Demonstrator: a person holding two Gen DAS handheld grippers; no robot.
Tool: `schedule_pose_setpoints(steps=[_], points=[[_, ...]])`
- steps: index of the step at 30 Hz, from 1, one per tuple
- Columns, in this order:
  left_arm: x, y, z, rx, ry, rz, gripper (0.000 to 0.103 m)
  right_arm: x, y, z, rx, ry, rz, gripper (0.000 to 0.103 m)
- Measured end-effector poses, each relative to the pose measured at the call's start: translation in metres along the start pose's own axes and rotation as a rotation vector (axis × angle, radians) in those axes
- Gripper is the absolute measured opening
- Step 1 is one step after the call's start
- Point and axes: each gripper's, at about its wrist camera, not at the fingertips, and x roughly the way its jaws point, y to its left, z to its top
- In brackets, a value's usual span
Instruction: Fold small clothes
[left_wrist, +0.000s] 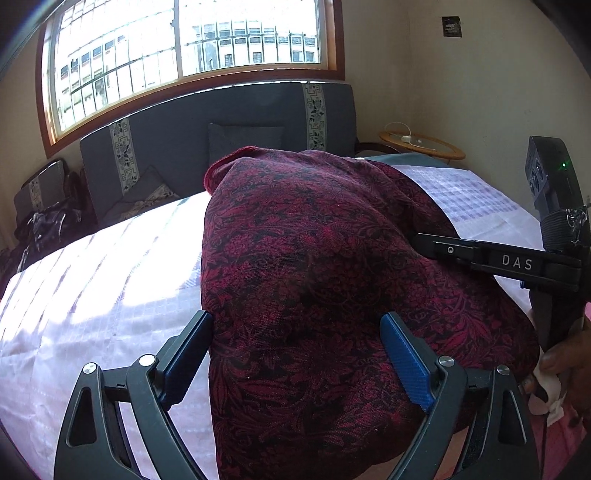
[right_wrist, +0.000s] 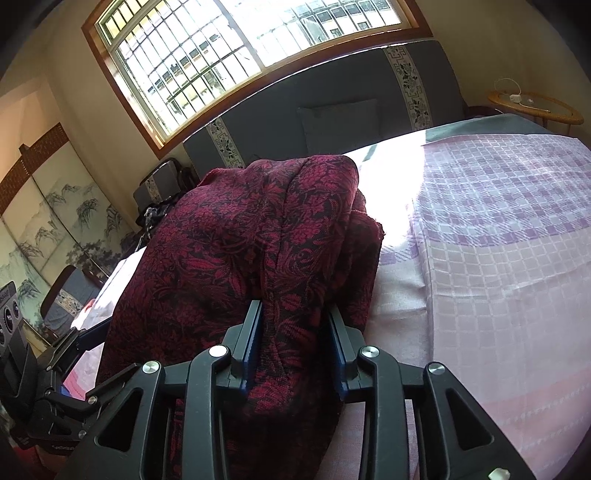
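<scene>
A dark red cloth with a black flower pattern lies bunched in a tall heap on the bed, which is covered by a pale lilac checked sheet lit brightly by the sun. The left gripper stands with its fingers spread wide over the near part of the cloth: the left finger sits at the cloth's left edge and the right finger rests on top of the fabric, and neither pinches it, so this gripper is released. The right gripper grasps a thick gathered fold of the cloth between its two blue-lined fingers, which stand a little apart with the fabric filling the gap and touching both pads. In the left wrist view the right gripper reaches into the cloth from the right side, and part of the person's hand shows at the right edge, just beside the cloth. Beyond the cloth, a grey headboard with patterned strips stands at the far end of the bed, a cushion leans against it, and a barred window sits above. A small round side table stands to the right of the headboard.
</scene>
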Motion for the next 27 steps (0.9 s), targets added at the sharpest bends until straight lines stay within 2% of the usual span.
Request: schedule_pose_setpoints(steps=[5, 8, 11, 13, 20, 24, 25, 27], points=[[0.012, 0.001, -0.011, -0.044, 0.026, -0.017, 0.091, 0.001, -0.002, 0.001, 0.013, 0.011, -0.002, 0.034], [0.018, 0.011, -0.018, -0.118, 0.034, -0.064, 0.091, 0.005, -0.003, 0.004, 0.023, 0.038, -0.001, 0.041], [0.019, 0.019, -0.02, -0.167, 0.039, -0.109, 0.091, -0.002, -0.013, 0.008, 0.089, 0.065, 0.038, 0.044], [0.02, 0.022, -0.021, -0.184, 0.045, -0.121, 0.091, -0.018, -0.016, 0.007, 0.125, 0.053, 0.042, 0.046], [0.021, 0.025, -0.02, -0.21, 0.047, -0.128, 0.094, -0.068, 0.004, -0.039, 0.12, 0.095, 0.092, 0.046], [0.016, 0.027, -0.021, -0.222, 0.033, -0.132, 0.094, -0.068, 0.019, -0.05, 0.103, 0.135, 0.111, 0.046], [0.015, 0.027, -0.022, -0.227, 0.028, -0.136, 0.094, -0.064, 0.021, -0.051, 0.098, 0.153, 0.087, 0.045], [0.011, 0.03, -0.022, -0.242, 0.011, -0.145, 0.094, -0.057, 0.023, -0.054, 0.091, 0.179, 0.075, 0.023]])
